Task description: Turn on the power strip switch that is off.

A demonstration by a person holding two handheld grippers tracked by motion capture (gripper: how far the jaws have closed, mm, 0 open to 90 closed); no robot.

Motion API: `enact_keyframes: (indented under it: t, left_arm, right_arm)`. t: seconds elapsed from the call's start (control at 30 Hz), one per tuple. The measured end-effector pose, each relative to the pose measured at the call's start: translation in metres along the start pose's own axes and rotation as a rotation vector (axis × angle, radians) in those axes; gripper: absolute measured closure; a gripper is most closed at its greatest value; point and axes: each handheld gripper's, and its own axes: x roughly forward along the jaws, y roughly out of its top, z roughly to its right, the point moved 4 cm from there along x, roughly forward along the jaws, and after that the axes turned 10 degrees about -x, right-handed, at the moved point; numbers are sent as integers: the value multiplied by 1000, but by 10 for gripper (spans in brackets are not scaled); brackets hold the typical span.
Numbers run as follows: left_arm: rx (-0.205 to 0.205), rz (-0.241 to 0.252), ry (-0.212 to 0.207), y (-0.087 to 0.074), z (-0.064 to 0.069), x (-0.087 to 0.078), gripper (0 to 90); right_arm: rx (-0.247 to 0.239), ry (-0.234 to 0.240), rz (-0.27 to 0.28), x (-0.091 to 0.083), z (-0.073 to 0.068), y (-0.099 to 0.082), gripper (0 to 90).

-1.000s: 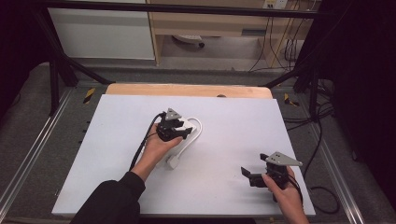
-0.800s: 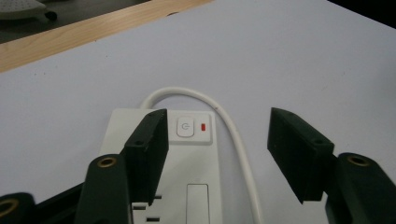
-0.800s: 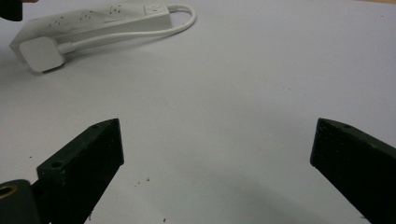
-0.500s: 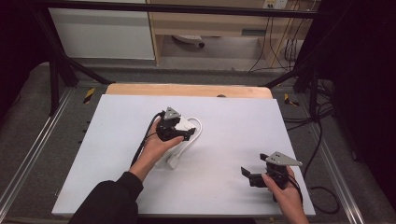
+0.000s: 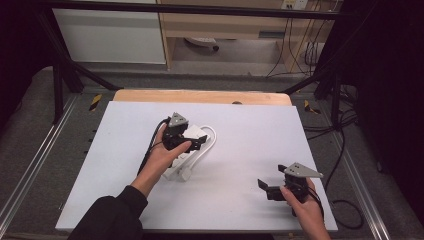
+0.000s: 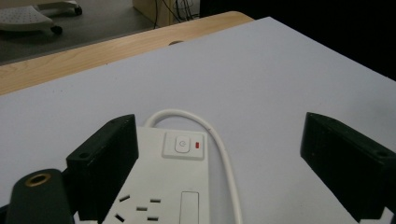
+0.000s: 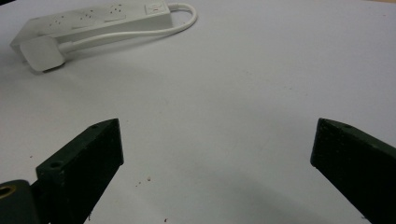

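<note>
A white power strip (image 5: pixel 186 150) lies near the middle of the white tabletop (image 5: pixel 250 130), its cord (image 5: pixel 212 137) looping round to a plug (image 5: pixel 186 174) beside it. The left gripper (image 5: pixel 192 142) hangs just over the strip's switch (image 6: pixel 183 145) end, fingers (image 6: pixel 105 161) spread wide with nothing pinched. Well apart, near the front right edge, the right gripper (image 5: pixel 267 187) sits low over bare tabletop, its fingers (image 7: pixel 81 163) spread too.
</note>
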Motion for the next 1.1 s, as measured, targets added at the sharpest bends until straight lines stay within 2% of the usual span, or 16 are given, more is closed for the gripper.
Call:
enact_keyframes:
  t: [0.27, 0.63, 1.1]
  left_arm:
    - [-4, 21, -4, 3, 0, -19, 106]
    - [3, 58, 8, 4, -10, -51, 92]
    - [1, 78, 18, -9, -22, -87, 80]
  right_arm:
    - [0, 1, 2, 0, 0, 0, 30]
    - [2, 1, 0, 1, 0, 0, 27]
    - [5, 1, -3, 1, 0, 0, 27]
